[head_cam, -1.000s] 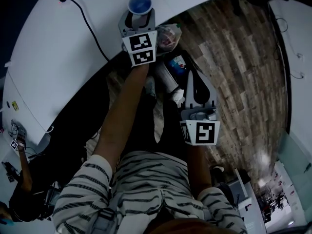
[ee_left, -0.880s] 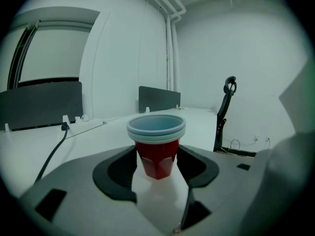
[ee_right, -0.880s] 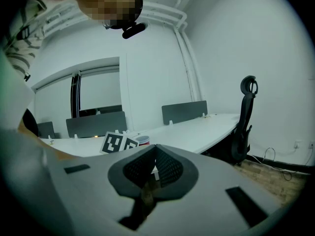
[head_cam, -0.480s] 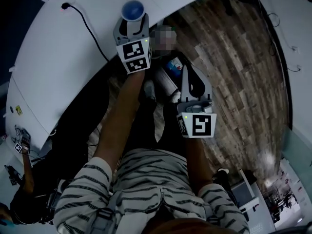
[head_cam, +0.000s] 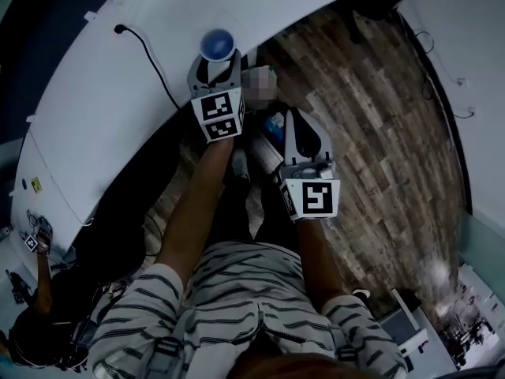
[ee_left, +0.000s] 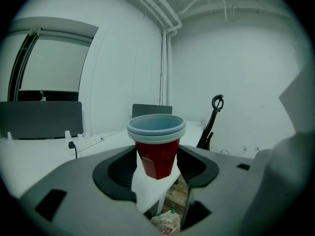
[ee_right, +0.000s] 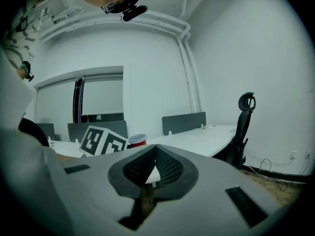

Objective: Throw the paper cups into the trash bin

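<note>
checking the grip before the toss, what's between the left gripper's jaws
Stacked paper cups, red outside, upright, clamped by the left gripper. The left gripper view shows it plainly.

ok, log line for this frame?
left gripper: shut on paper cups, stacked, upright, red outside | right gripper: shut, empty | task: cups lifted, not binned yet
</note>
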The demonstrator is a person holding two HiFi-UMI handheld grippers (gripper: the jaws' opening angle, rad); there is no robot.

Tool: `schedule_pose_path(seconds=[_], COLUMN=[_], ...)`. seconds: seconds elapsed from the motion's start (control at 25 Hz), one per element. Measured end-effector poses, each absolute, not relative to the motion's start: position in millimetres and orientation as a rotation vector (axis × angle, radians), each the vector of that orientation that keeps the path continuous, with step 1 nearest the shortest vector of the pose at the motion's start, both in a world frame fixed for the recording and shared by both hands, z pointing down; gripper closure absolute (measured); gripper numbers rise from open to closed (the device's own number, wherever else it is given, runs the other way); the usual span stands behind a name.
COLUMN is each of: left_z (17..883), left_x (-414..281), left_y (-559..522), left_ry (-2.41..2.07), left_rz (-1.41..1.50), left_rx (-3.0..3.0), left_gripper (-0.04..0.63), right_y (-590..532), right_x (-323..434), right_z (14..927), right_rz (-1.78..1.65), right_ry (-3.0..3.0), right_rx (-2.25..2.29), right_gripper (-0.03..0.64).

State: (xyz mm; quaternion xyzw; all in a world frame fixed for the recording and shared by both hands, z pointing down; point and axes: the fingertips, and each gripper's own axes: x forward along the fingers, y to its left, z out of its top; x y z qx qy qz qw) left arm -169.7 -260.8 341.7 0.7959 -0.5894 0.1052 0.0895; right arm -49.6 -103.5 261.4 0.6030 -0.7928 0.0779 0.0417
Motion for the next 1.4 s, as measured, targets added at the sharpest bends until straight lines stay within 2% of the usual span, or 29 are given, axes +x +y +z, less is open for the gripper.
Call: schedule_pose_path(seconds=[1.4], left_z=[190.1], left_x=[-96.1], left_y=[-105.9], left_ry=[-1.471], left_rz=[0.18], left_rx=[2.689], left_gripper=[0.324], right_y=[-36.4], right_x=[4.0], right_z=[167.3], right_rz=[0.101], right_ry=[-2.344], right_rx=[2.03], right_gripper=[0.609])
